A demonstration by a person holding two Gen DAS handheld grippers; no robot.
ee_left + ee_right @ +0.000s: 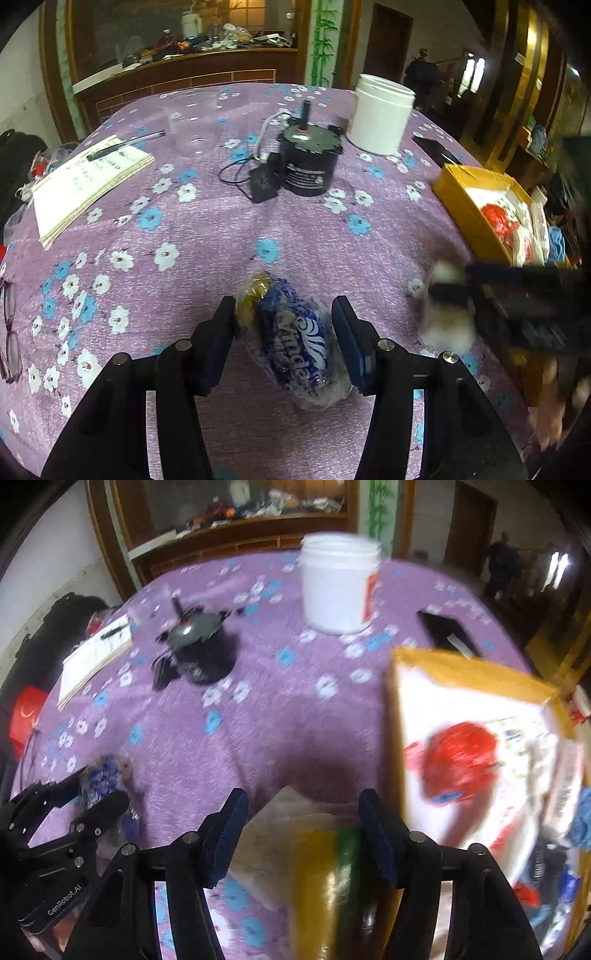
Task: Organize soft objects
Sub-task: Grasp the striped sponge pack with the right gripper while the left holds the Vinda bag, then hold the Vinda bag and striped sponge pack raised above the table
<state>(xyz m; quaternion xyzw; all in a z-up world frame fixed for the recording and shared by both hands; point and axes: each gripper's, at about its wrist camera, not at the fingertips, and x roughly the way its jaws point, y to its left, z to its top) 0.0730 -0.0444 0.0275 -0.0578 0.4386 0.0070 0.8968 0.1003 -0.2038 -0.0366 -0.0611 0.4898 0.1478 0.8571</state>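
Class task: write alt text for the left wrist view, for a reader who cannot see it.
The left gripper straddles a blue plastic-wrapped packet lying on a purple flowered tablecloth. Beyond it stand a black motor, a white jar and a notepad; a yellow box sits at right.

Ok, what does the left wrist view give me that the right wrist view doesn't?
Left wrist only: the left tool straddling a blue printed packet, jaws apart, plus glasses at the table's left edge.

Right wrist only: a pale wrapped item with yellow and green bands between the right tool fingers, contact blurred, and a red object left of the table.

Both: the white jar, black motor, notepad and yellow box holding a red bag.
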